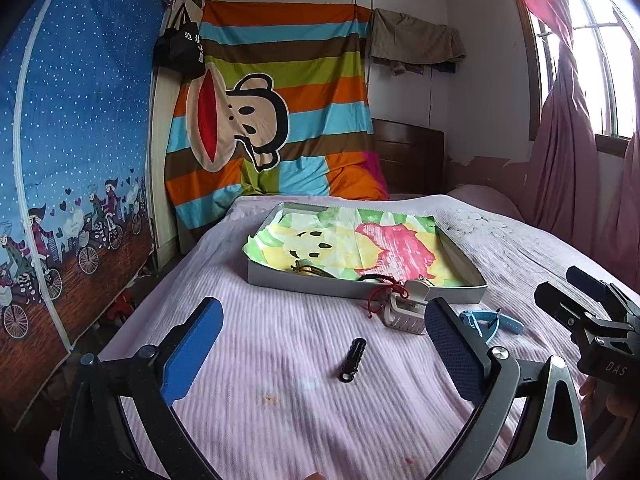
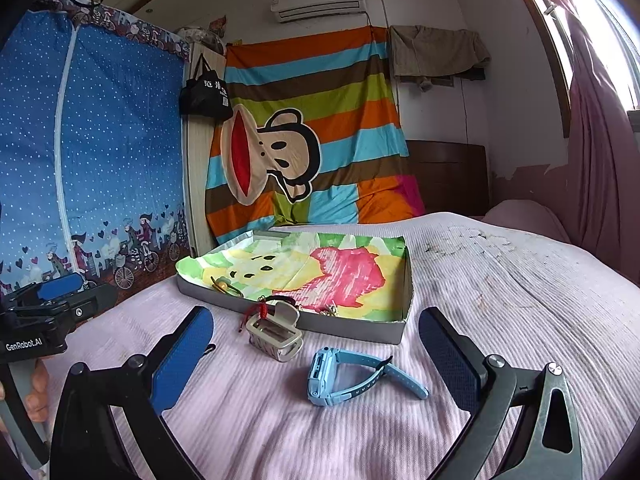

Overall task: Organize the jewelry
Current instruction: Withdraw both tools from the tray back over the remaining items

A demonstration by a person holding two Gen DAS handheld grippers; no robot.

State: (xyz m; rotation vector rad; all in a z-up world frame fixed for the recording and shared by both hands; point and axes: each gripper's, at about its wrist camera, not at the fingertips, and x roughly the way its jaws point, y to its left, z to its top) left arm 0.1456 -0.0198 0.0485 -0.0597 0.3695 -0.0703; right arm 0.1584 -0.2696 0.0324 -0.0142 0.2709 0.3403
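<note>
On the pink bed (image 1: 280, 360) a shallow grey tray (image 1: 360, 286), paper-lined, holds a few small pieces near its front wall. Just before it lie a white hair claw (image 2: 276, 338), blue watch (image 2: 348, 376) and black clip (image 1: 352, 360). Left gripper (image 1: 320, 344) fingers and right gripper (image 2: 316, 356) fingers spread wide, empty.

White lettering "GenRobot.AI" stands on the black body of the left tongs (image 2: 60, 300), seen at the left edge of the right wrist view. The letters "DAS" stand on the black housing of the right tongs (image 1: 576, 292) at the right edge of the left wrist view. The black fabric bag hanging on the wall (image 2: 205, 94) carries white Chinese characters, too small to read surely.
</note>
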